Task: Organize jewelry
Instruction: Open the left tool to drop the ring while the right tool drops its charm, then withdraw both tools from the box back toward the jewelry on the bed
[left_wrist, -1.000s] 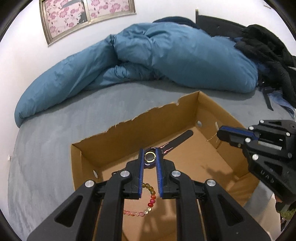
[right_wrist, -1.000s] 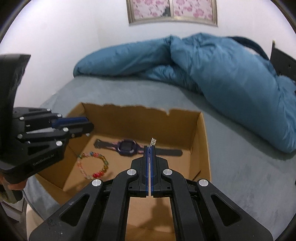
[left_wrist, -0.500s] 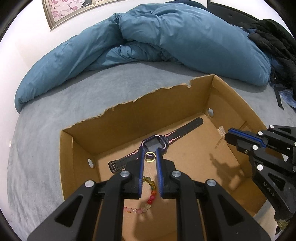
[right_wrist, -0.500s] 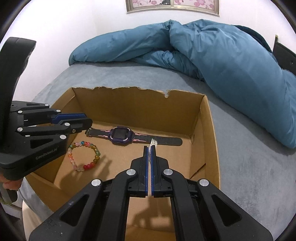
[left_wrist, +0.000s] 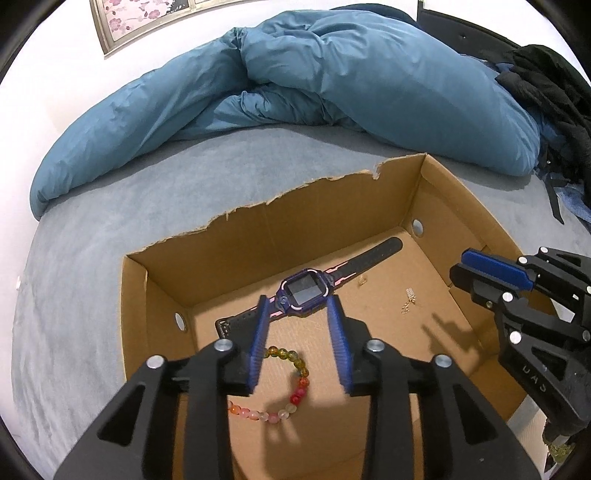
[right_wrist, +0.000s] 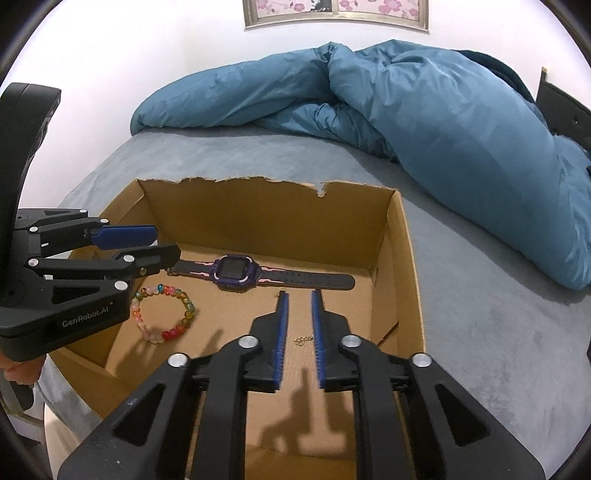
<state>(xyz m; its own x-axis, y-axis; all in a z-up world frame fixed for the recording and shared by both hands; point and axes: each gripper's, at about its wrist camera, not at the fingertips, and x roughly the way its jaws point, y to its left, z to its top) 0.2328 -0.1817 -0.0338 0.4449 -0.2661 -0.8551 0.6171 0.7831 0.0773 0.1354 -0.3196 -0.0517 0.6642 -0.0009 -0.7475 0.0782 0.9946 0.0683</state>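
A torn cardboard box (left_wrist: 325, 218) (right_wrist: 406, 258) sits on the bed. In it lie a purple watch (left_wrist: 304, 291) (right_wrist: 236, 271), a coloured bead bracelet (left_wrist: 291, 387) (right_wrist: 162, 314) and a small gold chain piece (left_wrist: 408, 301) (right_wrist: 304, 339). A tiny gold item (left_wrist: 362, 281) lies near the watch strap. My left gripper (left_wrist: 297, 306) is open and empty above the watch and bracelet. My right gripper (right_wrist: 298, 295) is open and empty above the chain piece.
A crumpled blue duvet (left_wrist: 332, 85) (right_wrist: 406, 103) lies behind the box on the grey bed (left_wrist: 92, 240). Black clothes (left_wrist: 554, 88) are piled at the far right. A framed flower picture (right_wrist: 336, 11) hangs on the white wall.
Both grippers opened. The left let go of a gold ring and the right let go of the small chain piece, which now lies on the box floor.
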